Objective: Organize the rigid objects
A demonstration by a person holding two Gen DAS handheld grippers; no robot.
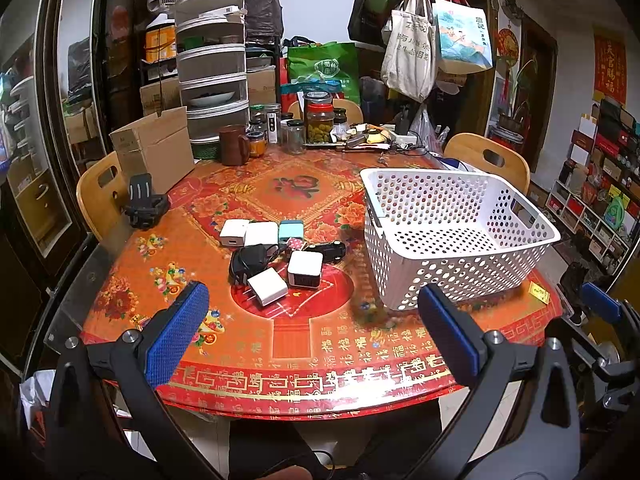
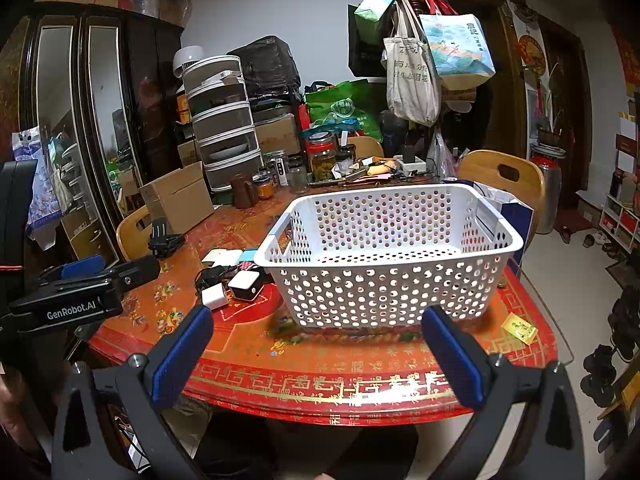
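Plainly, the left gripper [image 1: 312, 328] hangs over the near rim of the table [image 1: 132, 280] with its blue-padded fingers [image 1: 176, 332] spread wide and nothing between them. The right gripper [image 2: 316, 356] is likewise wide apart and empty, poised above the table's front edge.

Beyond the left fingertips lies the cluster of small rigid objects: a white plug adapter [image 1: 267, 286] nearest, a white cube charger with a dark face [image 1: 305, 269] just beside it, a black adapter with its cord [image 1: 250, 262], two white blocks [image 1: 248, 233] behind, a teal block [image 1: 291, 230] and a dark toy car [image 1: 328, 250]. To their right stands the white perforated basket [image 1: 460, 264], holding nothing.

The left wrist view lays out the whole cluster. The right wrist view instead puts the basket [image 2: 384, 276] front and centre, and its wall hides part of the cluster; the toy car cannot be made out there. Only the cube charger [image 2: 246, 285], the white plug adapter [image 2: 214, 296] and scraps of the others peek out at the basket's left. That view alone shows the left gripper's body from the side, at far left. A small yellow packet [image 2: 519, 329] lies near the basket's right corner.
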